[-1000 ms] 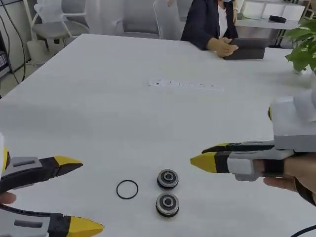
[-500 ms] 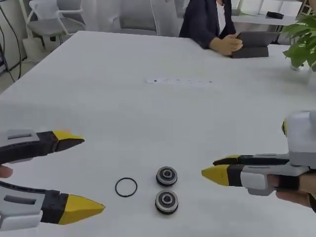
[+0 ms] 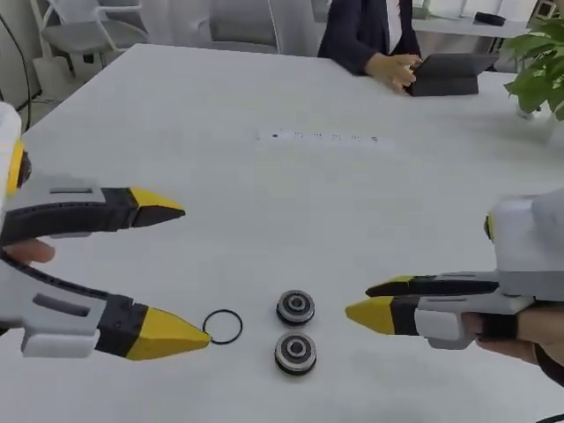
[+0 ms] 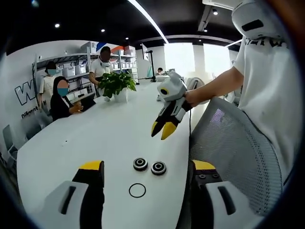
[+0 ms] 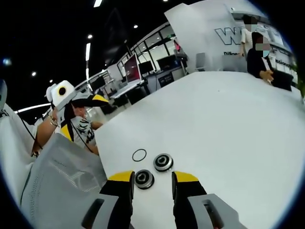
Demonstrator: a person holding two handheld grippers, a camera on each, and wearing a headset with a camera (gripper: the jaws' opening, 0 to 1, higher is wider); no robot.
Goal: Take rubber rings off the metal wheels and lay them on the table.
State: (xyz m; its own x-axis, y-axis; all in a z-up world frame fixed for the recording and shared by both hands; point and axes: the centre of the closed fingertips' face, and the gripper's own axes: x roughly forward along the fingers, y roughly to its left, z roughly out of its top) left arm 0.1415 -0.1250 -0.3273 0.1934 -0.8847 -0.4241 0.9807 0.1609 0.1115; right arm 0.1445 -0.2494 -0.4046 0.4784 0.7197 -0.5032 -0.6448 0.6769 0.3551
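Two small metal wheels with dark rims lie flat near the table's front edge, one [image 3: 295, 307] just behind the other [image 3: 295, 351]. A thin black rubber ring [image 3: 224, 325] lies loose on the table to their left. My left gripper [image 3: 187, 273] hovers left of the ring, open wide and holding nothing, its lower jaw tip close beside the ring. My right gripper [image 3: 363, 301] hangs right of the wheels, open and empty. The left gripper view has the ring [image 4: 137, 190], both wheels [image 4: 140, 163] [image 4: 158, 167] and the right gripper [image 4: 162, 129]. The right gripper view looks over the wheels [image 5: 144, 179] [image 5: 163, 161] and ring [image 5: 139, 155].
The white table [image 3: 264, 194] runs far back, with a faint printed strip [image 3: 322, 137] at mid-table. A seated person [image 3: 370, 35] works at a dark tablet [image 3: 449, 75] at the far end. A green plant [image 3: 539, 75] stands at the far right. Office chairs [image 3: 84, 31] stand beyond the table.
My left gripper has risen and moved forward towards the ring, and its jaws have spread wider. The right gripper has stayed to the right of the wheels. Ring and wheels have not moved.
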